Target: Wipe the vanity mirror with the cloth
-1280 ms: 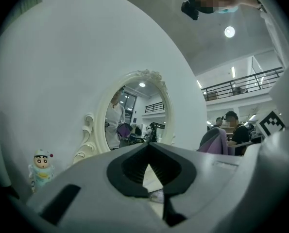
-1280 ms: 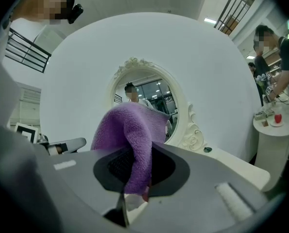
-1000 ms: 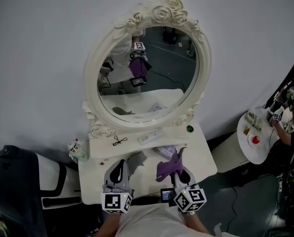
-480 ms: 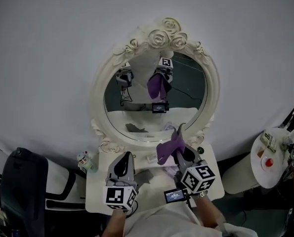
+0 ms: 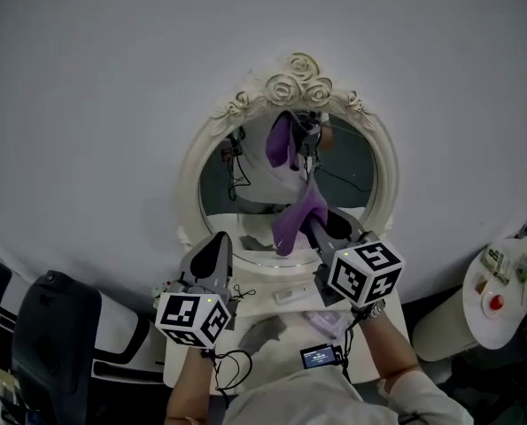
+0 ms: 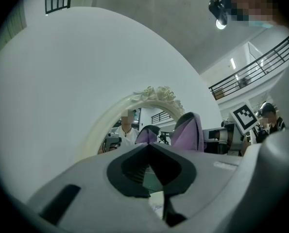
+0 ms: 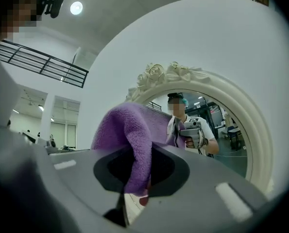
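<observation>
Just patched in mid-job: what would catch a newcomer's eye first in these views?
First, the fluffy purple cloth, clamped in the right gripper and raised in front of the lower glass of the oval vanity mirror with its cream, rose-carved frame, which stands centre against the white wall. The glass repeats the cloth higher up. The left gripper is shut on nothing, at the mirror's lower left.

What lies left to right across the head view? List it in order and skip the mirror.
Black chair → left tool → right tool gripping the purple cloth → round white side table.
</observation>
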Motion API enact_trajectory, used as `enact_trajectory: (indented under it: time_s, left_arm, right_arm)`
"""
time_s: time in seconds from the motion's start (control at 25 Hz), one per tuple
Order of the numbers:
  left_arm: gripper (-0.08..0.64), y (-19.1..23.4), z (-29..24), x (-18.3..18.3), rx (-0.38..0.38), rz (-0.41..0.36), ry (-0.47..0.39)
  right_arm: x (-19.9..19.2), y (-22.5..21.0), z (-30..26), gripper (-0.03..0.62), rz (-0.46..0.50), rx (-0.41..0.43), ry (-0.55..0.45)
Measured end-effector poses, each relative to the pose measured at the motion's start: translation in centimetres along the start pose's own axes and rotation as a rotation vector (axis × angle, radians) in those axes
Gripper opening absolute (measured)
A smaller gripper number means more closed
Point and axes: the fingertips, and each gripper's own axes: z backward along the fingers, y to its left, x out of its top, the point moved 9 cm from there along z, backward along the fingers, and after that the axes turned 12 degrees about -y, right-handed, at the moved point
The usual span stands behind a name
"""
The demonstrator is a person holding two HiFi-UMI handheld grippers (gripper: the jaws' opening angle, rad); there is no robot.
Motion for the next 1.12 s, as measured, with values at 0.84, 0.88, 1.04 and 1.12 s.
enact_trajectory:
  time_s: [0.84,0.88,1.04,1.12]
  left_arm:
    - [0.001,2.0,-4.8,8.5,-0.088,-0.041,-0.014]
    - [0.002,2.1,-4.7,8.7,-0.086,-0.041,-0.016]
    - [0.0,2.3,-4.4,8.8,-0.084,-0.044,-0.018]
    - [0.001,2.4,-4.5,8.6,-0.08,-0.043,-0.016]
  right_arm:
    - [3.4,4.1,-14.1,0.057,0.061,0.114,0.089]
    - [3.3,4.1,-14.6,0.057,0.053,0.109,0.091]
    - [3.1,3.6,-16.3,0.057,0.04,0.071,0.086]
    - [3.2,3.1,-16.6,0.057,0.042,0.048,0.073]
